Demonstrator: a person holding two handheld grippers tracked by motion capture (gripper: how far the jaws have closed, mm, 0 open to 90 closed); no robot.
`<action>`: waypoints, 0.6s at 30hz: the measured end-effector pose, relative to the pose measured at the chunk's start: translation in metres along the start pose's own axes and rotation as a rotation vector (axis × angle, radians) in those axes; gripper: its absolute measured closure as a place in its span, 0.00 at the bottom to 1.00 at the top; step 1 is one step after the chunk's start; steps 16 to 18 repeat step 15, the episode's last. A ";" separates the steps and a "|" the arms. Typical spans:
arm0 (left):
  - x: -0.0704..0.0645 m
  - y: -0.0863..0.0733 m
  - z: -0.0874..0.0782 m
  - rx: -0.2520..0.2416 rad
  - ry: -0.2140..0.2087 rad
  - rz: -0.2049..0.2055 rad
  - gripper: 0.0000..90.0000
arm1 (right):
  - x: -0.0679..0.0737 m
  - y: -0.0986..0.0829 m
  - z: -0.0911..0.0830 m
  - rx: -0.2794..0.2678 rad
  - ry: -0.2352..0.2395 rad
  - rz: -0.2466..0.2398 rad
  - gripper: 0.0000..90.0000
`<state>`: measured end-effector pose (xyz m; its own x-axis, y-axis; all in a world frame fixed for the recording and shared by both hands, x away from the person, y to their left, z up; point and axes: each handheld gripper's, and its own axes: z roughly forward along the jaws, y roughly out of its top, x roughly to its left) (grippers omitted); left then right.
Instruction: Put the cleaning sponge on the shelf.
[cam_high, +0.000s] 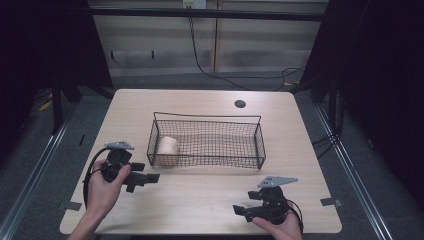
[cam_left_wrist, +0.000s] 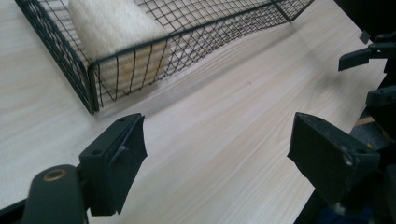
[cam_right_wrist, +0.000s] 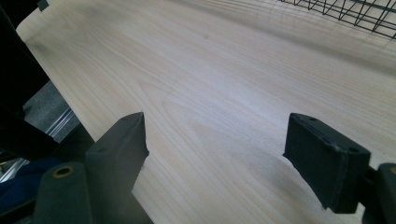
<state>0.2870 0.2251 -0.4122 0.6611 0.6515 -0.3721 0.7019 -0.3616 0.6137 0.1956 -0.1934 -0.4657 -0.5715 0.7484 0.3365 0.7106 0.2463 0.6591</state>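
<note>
Both my hands rest low over the near part of the surface (cam_high: 200, 200), each holding a gripper with its jaws spread wide and nothing between them. My left gripper (cam_high: 142, 178) points right, just in front of the wire basket (cam_high: 260, 145); my right gripper (cam_high: 244, 210) points left near the front edge, well apart from it. One pale roll (cam_high: 167, 148) lies in the basket's left end, its lower part blurred behind the mesh.
</note>
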 end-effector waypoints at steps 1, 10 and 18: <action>-0.001 -0.005 0.001 0.009 0.003 -0.002 0.20 | 0.000 0.000 0.000 0.000 -0.001 0.003 0.23; -0.001 -0.046 -0.007 0.005 0.010 -0.016 0.20 | 0.000 0.000 0.000 -0.002 -0.011 0.006 0.23; -0.001 -0.064 -0.006 0.014 0.021 -0.021 0.20 | -0.003 -0.003 0.003 -0.010 -0.030 0.041 0.24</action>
